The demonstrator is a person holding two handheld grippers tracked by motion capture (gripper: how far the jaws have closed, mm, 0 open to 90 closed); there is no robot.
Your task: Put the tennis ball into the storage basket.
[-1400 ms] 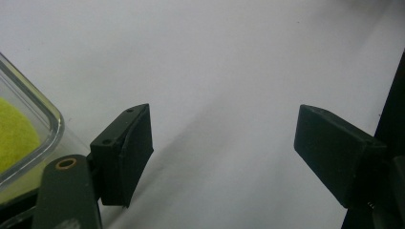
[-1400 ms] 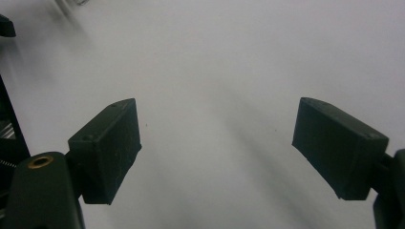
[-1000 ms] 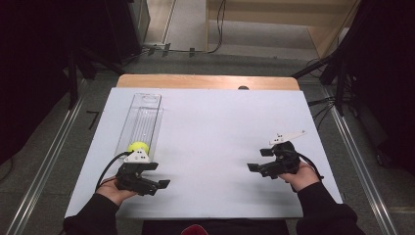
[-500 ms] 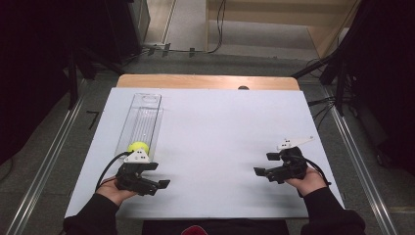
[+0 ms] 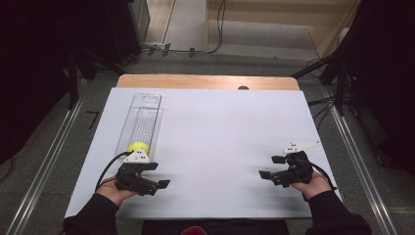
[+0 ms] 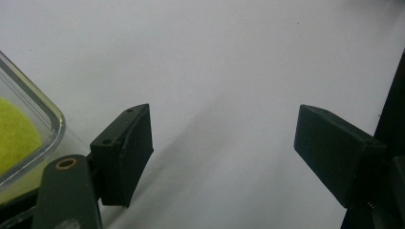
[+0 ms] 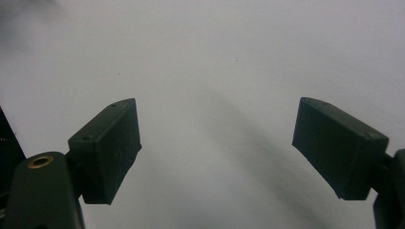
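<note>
I held both tongs gaping wide and empty over the white surface (image 5: 215,127): left tongs (image 5: 157,185) just beside the clear tray (image 5: 142,117) holding a yellow ball (image 5: 138,146), right tongs (image 5: 271,167) well apart.

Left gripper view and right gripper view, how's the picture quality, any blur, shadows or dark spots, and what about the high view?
Left gripper view: soft focus, the tennis ball a yellow blur behind the clear tray wall, faint jaw shadows on the white table. Right gripper view: similarly soft, a diagonal shadow between the jaws. High view: table evenly lit, surroundings nearly black.
</note>
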